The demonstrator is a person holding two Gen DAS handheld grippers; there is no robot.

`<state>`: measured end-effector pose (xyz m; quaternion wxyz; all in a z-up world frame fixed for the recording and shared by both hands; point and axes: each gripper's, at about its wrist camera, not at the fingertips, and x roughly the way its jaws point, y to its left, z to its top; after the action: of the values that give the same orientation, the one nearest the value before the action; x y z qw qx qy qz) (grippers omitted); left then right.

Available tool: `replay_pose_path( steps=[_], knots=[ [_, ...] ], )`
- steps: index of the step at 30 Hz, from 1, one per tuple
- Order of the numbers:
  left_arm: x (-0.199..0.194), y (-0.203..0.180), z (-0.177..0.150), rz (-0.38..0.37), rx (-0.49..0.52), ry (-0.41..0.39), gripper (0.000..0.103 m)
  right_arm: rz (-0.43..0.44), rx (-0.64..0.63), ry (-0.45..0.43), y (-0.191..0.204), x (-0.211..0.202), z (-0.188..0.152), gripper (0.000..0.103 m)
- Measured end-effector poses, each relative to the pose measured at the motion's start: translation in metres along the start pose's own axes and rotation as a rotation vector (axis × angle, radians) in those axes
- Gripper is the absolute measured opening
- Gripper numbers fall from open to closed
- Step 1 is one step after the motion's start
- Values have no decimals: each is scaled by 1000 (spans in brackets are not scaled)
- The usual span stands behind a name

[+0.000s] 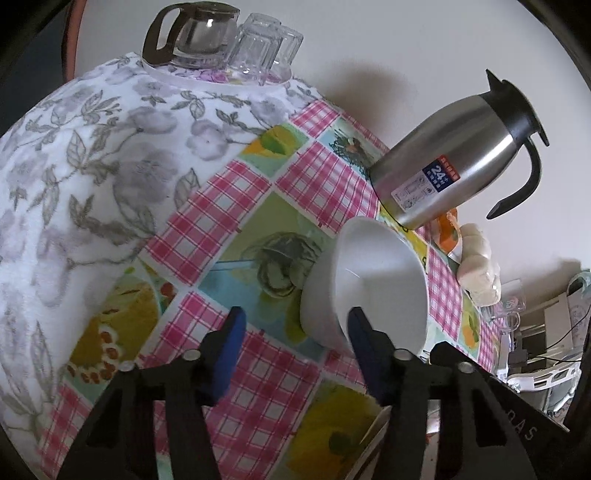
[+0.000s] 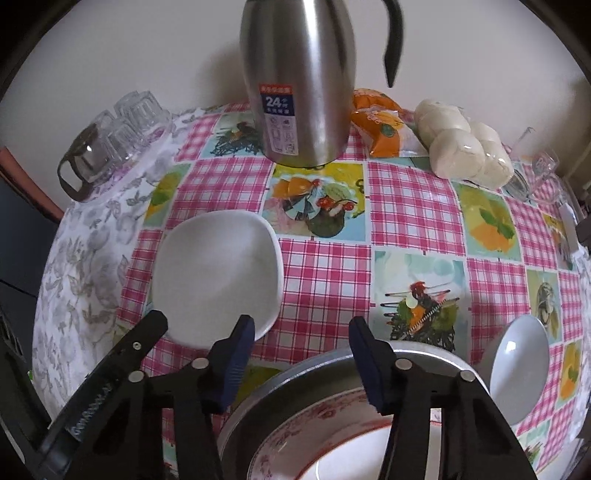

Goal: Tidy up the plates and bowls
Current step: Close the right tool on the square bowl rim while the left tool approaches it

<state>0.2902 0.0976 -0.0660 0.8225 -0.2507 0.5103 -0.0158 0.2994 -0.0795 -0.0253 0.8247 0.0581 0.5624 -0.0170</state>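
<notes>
A white squarish bowl [image 1: 369, 284] sits on the checked tablecloth, just ahead of my open left gripper [image 1: 295, 326]; its right finger is at the bowl's near rim. The same bowl shows in the right wrist view [image 2: 218, 277]. My right gripper [image 2: 301, 338] is open and empty above a metal tray [image 2: 295, 380] holding a floral-rimmed plate [image 2: 295, 435]. A second white bowl [image 2: 517, 369] leans at the tray's right side.
A steel thermos jug [image 2: 299, 81] stands at the back near the wall, with an orange packet [image 2: 380, 122] and bagged white buns [image 2: 465, 147] to its right. A glass coffee pot [image 1: 195, 33] and upturned glasses [image 1: 262, 48] stand on a floral cloth [image 1: 74, 177].
</notes>
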Motion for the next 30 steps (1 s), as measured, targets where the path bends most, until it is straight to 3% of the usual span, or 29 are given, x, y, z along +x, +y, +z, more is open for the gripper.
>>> replay_pose_path(
  steps=[3,7,14,19,27,30],
  knots=[
    [6,-3,0,-26,3,-1,56,-11,-14,17,6,8,3,48],
    [15,-9,5,-17,13,2,47,-26,-16,31,10,17,6,38],
    [21,-15,17,3,45,2,35,-46,-35,48,20,31,13,30],
    [30,-14,22,6,49,17,30,-37,-22,71,20,44,17,19],
    [46,-9,26,-25,32,62,23,-13,3,103,20,59,20,13],
    [46,-8,26,-55,23,70,15,-9,0,111,21,59,20,11]
  ],
)
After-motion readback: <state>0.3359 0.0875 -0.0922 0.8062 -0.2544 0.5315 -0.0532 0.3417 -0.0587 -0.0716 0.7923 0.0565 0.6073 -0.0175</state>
